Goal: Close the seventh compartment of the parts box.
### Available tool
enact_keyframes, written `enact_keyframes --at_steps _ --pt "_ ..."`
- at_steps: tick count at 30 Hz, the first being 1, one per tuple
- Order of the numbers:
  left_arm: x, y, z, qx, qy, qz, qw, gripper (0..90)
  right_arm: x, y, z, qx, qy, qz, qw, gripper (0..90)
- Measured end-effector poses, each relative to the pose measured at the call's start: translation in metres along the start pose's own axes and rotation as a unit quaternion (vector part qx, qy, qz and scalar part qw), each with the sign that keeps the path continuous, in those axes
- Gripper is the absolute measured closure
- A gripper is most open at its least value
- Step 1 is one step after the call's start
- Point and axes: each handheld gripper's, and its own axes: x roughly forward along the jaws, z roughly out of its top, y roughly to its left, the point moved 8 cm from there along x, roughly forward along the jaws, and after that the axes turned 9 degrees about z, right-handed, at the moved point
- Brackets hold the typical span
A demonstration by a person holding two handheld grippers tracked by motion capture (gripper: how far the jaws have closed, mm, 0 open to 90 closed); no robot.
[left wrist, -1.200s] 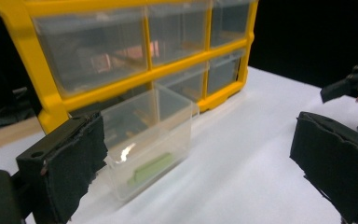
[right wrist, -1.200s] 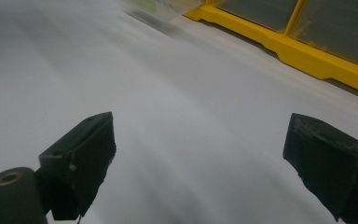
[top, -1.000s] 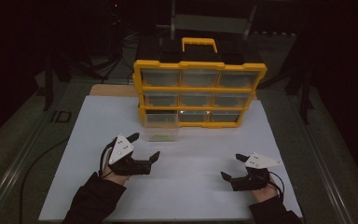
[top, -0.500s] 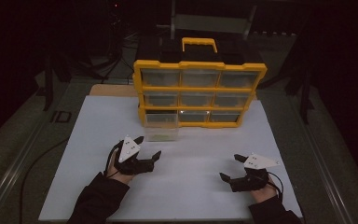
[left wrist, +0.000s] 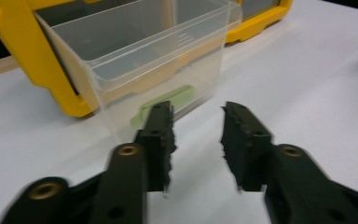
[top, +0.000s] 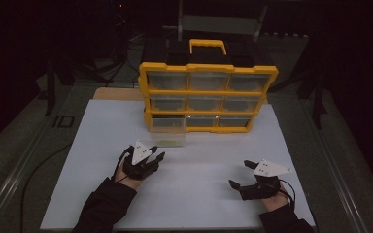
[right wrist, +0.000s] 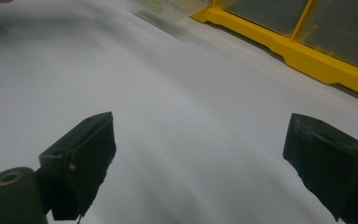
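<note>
Your left gripper (top: 154,158) sits low over the white surface (top: 204,165), your forearm coming in from the bottom edge and angled up toward the yellow organizer (top: 208,98). Its fingers (left wrist: 161,140) point at the clear drawer (left wrist: 149,60) that stands pulled out of the organizer's bottom-left slot. They have just been closing and now stand a narrow gap apart, with nothing between them but bare surface. The drawer's front wall lies just ahead of the fingertips, not touching them; a pale green strip (left wrist: 165,103) shows low behind that wall, just beyond your left finger. In the high view the drawer (top: 171,141) is near the tips, slightly to their right.

Your right gripper (top: 240,174) rests near the surface, well apart from the left, wrist entering from the bottom right corner and the grey plate on top. Its fingers (right wrist: 81,158) are spread wide and empty, aimed across bare surface, with the organizer's yellow base (right wrist: 303,51) well ahead and to the right of them.
</note>
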Motion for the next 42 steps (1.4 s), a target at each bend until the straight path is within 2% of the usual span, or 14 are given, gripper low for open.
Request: enact_keyframes --at_steps 7,8,9,12,14,17,22,29,36,42 --pt "0.007 0.001 -0.002 0.002 0.018 0.005 0.9998 75.8 0.000 0.000 0.000 0.000 0.000 0.000 1.0000 9.1" --pt "0.010 0.003 -0.003 0.001 0.025 0.010 0.9996 75.8 0.000 0.000 0.000 0.000 0.000 0.000 1.0000 9.1" --pt "0.012 0.004 -0.004 0.000 0.033 0.015 0.9993 81.2 -0.001 0.000 0.000 0.000 -0.001 0.001 1.0000 9.1" --pt "0.017 0.007 -0.006 -0.014 0.048 0.019 0.9986 85.5 -0.001 -0.001 0.000 0.000 0.001 -0.002 1.0000 9.2" --pt "0.019 0.008 -0.007 -0.011 0.054 0.020 0.9983 89.2 -0.001 -0.001 0.000 0.001 0.000 -0.001 1.0000 9.1" --pt "0.023 0.008 -0.009 0.007 0.057 0.026 0.9980 89.6 -0.001 0.000 0.000 0.000 0.000 0.000 1.0000 9.1" --pt "0.030 0.010 -0.008 -0.005 0.058 0.024 0.9980 89.8 -0.001 -0.001 0.000 0.000 0.000 -0.001 1.0000 9.2" --pt "0.040 0.009 -0.005 0.014 0.064 0.023 0.9976 90.0 -0.001 -0.001 0.000 0.000 0.001 -0.001 1.0000 9.1" --pt "0.048 0.010 -0.003 0.020 0.066 0.028 0.9972 90.0 -0.002 -0.001 0.000 0.001 -0.001 -0.001 1.0000 9.1" --pt "0.052 0.010 -0.002 0.017 0.067 0.027 0.9972 90.0 -0.003 -0.002 0.000 0.001 -0.002 -0.002 1.0000 9.1"
